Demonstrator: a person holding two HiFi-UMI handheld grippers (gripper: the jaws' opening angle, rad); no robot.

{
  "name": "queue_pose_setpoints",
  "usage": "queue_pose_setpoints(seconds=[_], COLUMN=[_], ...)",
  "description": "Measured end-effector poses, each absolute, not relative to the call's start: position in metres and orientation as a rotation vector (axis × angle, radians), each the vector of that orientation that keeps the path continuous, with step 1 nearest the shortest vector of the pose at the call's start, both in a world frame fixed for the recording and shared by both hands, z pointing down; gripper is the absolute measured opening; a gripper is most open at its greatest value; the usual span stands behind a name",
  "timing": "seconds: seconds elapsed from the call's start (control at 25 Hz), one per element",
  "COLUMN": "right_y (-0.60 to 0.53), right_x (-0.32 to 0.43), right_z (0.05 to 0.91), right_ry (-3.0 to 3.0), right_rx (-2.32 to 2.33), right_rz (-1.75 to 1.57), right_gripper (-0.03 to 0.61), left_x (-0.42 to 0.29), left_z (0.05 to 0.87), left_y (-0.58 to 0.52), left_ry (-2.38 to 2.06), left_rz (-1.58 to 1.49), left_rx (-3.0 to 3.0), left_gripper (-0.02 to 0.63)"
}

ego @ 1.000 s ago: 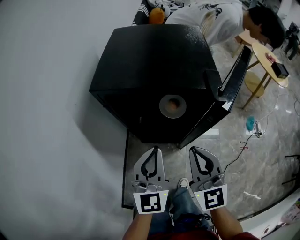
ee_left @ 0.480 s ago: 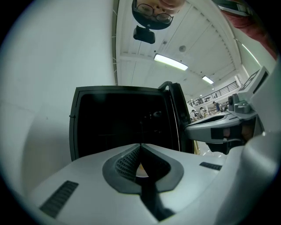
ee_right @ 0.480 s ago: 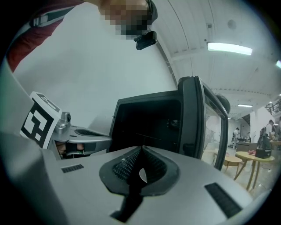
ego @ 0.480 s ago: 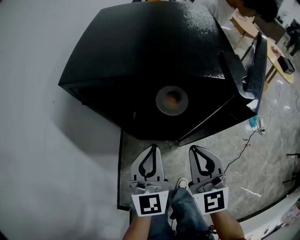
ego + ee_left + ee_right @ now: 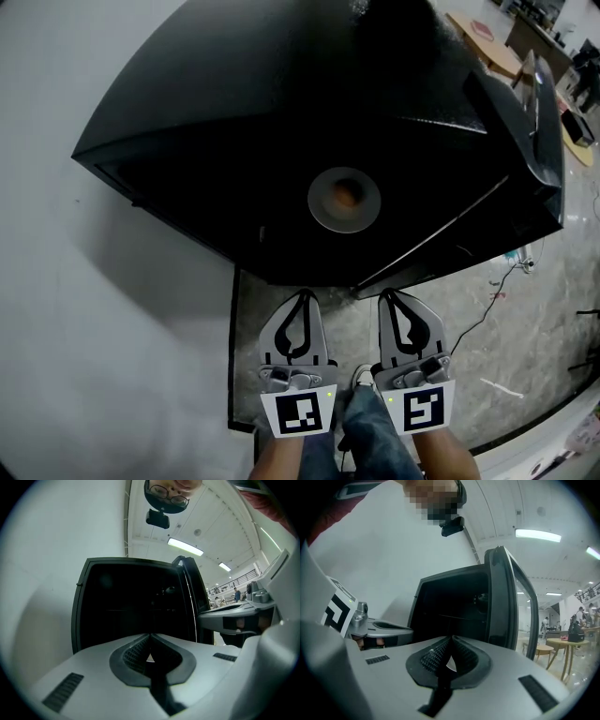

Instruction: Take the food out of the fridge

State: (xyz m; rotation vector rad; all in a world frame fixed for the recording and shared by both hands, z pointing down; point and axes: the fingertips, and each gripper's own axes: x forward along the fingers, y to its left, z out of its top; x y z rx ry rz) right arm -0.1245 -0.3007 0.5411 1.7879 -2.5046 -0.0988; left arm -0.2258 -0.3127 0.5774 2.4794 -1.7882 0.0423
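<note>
Marbled floor [image 5: 525,319] beside a white wall [image 5: 103,337]. The left hand-held gripper [image 5: 302,298] and right hand-held gripper [image 5: 392,296], jaws pressed together and empty, point side by side at the open black fridge [image 5: 281,94]. Inside it, apart from both, orange-brown food [image 5: 345,195] lies on a round plate [image 5: 322,212].

A round table [image 5: 569,642], perhaps wooden, stands beyond.

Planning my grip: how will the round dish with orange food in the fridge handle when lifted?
The dish looks shallow and rigid, so it probably won't flex, though its thin rim may be slippery to pinch. The orange food sits loose at its middle and could roll or slide if the dish tilts.
</note>
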Motion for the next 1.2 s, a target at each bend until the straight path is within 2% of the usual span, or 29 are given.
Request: queue_pose_setpoints(seconds=[0.44, 1.2], right_y=[-0.301, -0.298], right_x=[-0.131, -0.129], right_z=[0.570, 0.579], right_ry=[-2.498, -2.510], right_rx=[1.773, 1.776], right_rz=[-0.078, -0.049], right_gripper=[0.021, 0.021], left_x=[-0.228, -0.222], left_z=[0.609, 0.636], left_y=[-0.315, -0.335], left_ry=[-1.784, -1.568], left_rz=[0.082, -0.138], left_rx=[2.473, 2.378], left_gripper=[0.014, 0.015])
